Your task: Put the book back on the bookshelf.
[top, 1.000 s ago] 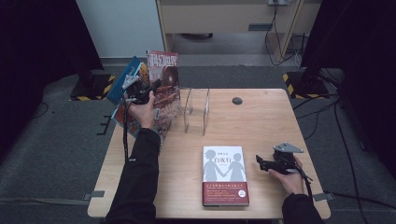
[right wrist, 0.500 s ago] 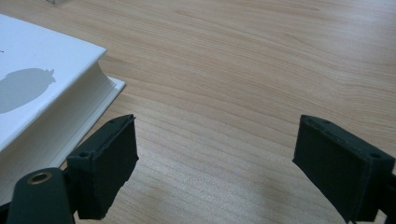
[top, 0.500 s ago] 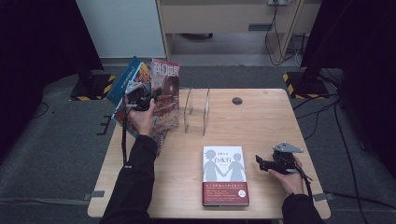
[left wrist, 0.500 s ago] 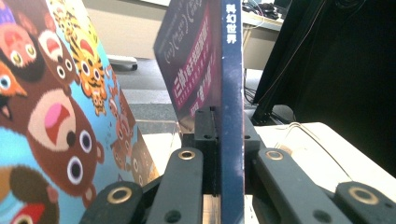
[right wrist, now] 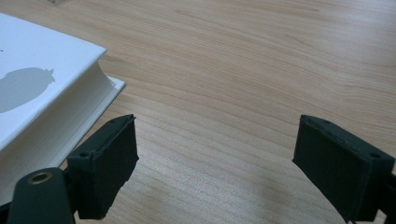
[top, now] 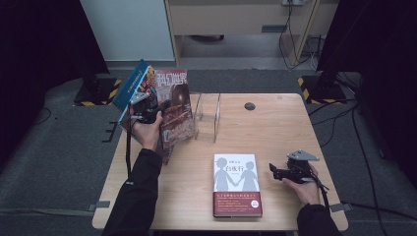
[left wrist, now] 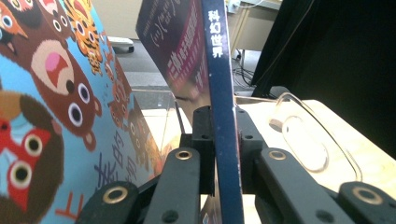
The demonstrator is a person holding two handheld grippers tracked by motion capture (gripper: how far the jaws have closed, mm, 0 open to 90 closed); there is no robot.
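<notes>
A magazine [top: 173,101] with a dark blue spine [left wrist: 219,70] stands tilted at the table's left edge, and my left gripper [top: 156,112] [left wrist: 223,122] is shut on that spine. Its jaws have just been easing open a touch, with the spine still pinched between them. A blue picture book [top: 132,88] [left wrist: 51,93] with cartoon animals leans right behind the magazine. A white book [top: 236,183] [right wrist: 42,93] with a red band lies flat at the front. My right gripper [top: 273,172] [right wrist: 215,158] rests open just right of it, holding nothing.
A clear acrylic book stand [top: 209,115] [left wrist: 303,140] sits on the wooden table [top: 280,132] right of the magazine. A small black round cap [top: 250,106] lies near the far edge. Dark floor, cables and a cabinet surround the table.
My left hand has come slightly down and toward the near side with the magazine, which now sits lower. The right gripper and the white book have not moved.
</notes>
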